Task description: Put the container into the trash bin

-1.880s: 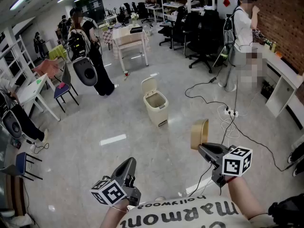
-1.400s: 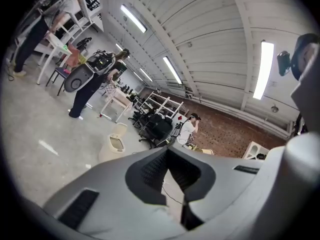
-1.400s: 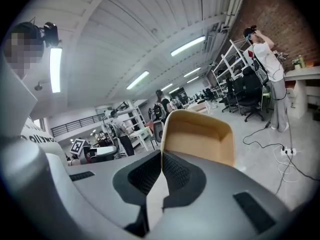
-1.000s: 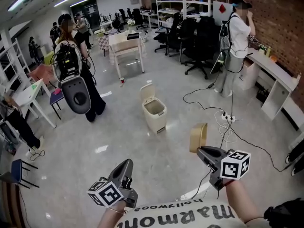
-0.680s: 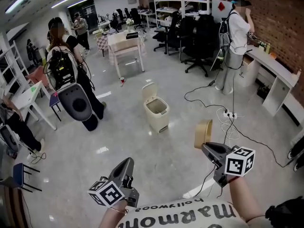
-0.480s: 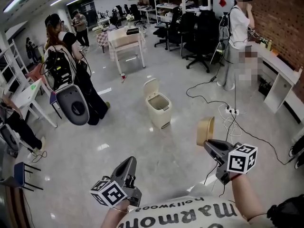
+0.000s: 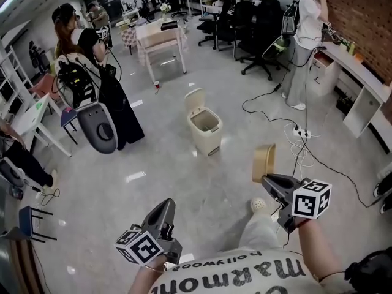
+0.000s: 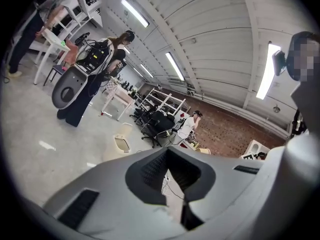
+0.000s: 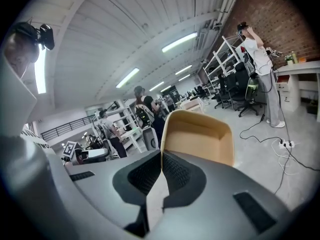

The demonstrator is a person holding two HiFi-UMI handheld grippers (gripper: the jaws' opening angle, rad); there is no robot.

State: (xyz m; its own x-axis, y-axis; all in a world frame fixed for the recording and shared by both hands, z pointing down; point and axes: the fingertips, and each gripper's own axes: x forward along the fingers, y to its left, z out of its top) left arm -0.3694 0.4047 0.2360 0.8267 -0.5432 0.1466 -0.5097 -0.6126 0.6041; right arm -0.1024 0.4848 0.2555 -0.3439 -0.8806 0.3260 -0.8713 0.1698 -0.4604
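A cream trash bin (image 7: pixel 206 128) stands on the grey floor ahead of me with its lid tipped up and open. It also shows small and far off in the left gripper view as the trash bin (image 8: pixel 121 143). My right gripper (image 7: pixel 268 180) is shut on the edge of a tan, shallow container (image 7: pixel 264 162), held on its side above the floor, short of the bin and to its right. In the right gripper view the container (image 9: pixel 200 136) rises just beyond the right gripper (image 9: pixel 161 160). My left gripper (image 7: pixel 165 208) is low at the left; the left gripper (image 8: pixel 170 170) is shut on nothing.
A person with a black backpack and a grey oval device (image 7: pixel 101 126) stands left of the bin. Cables and a power strip (image 7: pixel 301 135) lie on the floor at right. Office chairs (image 7: pixel 257 35), a table (image 7: pixel 160 38) and another person (image 7: pixel 305 41) are behind. My own shoe (image 7: pixel 260 205) is forward.
I have moved nearer the bin, which now sits lower in the head view. The person at left walked closer. My leg has stepped forward. The container stays held.
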